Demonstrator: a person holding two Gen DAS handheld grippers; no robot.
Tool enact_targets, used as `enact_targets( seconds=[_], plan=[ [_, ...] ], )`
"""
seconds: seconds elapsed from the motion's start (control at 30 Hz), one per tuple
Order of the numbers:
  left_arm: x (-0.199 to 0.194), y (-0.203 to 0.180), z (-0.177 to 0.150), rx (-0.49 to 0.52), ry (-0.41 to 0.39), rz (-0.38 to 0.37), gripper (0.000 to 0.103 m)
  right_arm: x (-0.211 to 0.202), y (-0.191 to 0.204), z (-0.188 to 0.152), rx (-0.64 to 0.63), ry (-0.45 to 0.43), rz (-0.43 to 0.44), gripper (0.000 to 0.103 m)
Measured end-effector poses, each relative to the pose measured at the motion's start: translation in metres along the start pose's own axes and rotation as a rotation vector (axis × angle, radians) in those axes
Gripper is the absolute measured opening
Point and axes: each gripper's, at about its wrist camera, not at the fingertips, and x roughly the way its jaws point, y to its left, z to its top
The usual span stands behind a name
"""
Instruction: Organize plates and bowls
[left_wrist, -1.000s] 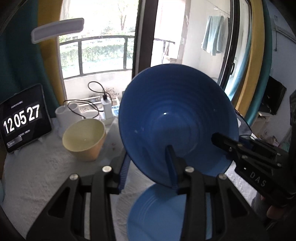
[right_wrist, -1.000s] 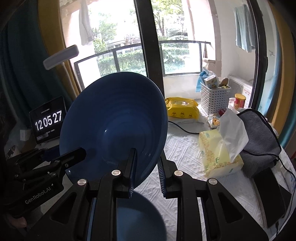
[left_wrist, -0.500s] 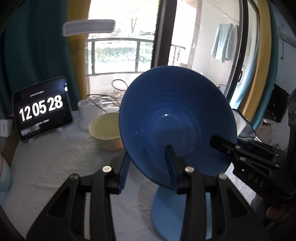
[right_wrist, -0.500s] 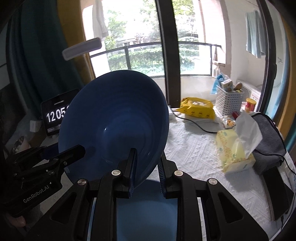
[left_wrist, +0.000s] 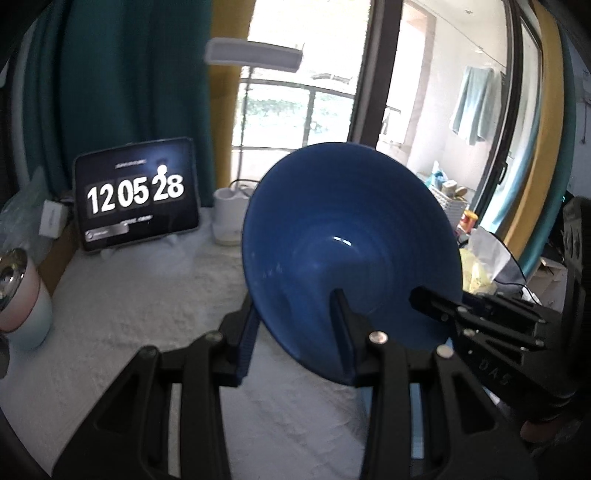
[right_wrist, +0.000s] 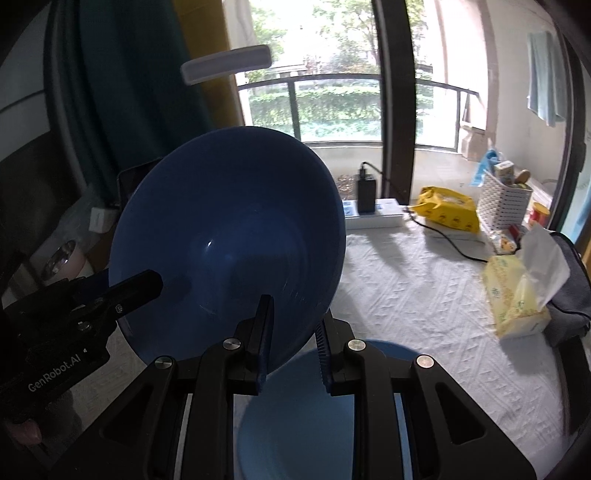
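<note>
Two grippers hold one dark blue bowl (left_wrist: 351, 254) in the air above the tabletop (right_wrist: 424, 295), tilted so that its inside faces both cameras. The left gripper (left_wrist: 295, 332) has its jaws clenched on the bowl's lower rim, one finger inside and one outside the wall. The right gripper (right_wrist: 291, 328) grips the same rim from the other side in the same way, with its inner finger lying against the bowl's inside. Each gripper shows in the other's view, reaching in from the side. Beneath the bowl a lighter blue plate (right_wrist: 306, 417) lies flat on the white textured cloth near the tabletop's front edge. Toward the far left corner stands a tablet clock (left_wrist: 136, 197), with a white lamp base (left_wrist: 231, 218) just beside it. At the right edge sit a yellow tissue pack (right_wrist: 513, 299) and a grey bag (right_wrist: 572, 295); a yellow packet (right_wrist: 447, 208) and a white basket (right_wrist: 502, 201) sit along the far edge.
</note>
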Motion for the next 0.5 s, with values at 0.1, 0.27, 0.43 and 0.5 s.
enact_targets(
  seconds=[0.1,0.27,0.43,0.5],
  plan=[
    [-0.002,0.012,-0.006,-0.02,0.011,0.011,0.039,0.004,0.012,-0.003,-0.014,0.01,0.014,0.024],
    [-0.004,0.028,-0.014,-0.053,0.025,0.029,0.039,0.012,0.028,-0.006,-0.034,0.027,0.032,0.024],
    [-0.008,0.045,-0.024,-0.078,0.036,0.043,0.039,0.02,0.045,-0.011,-0.055,0.051,0.049,0.024],
    [-0.01,0.051,-0.028,-0.088,0.04,0.049,0.039,0.023,0.049,-0.013,-0.058,0.059,0.055,0.024]
  ],
)
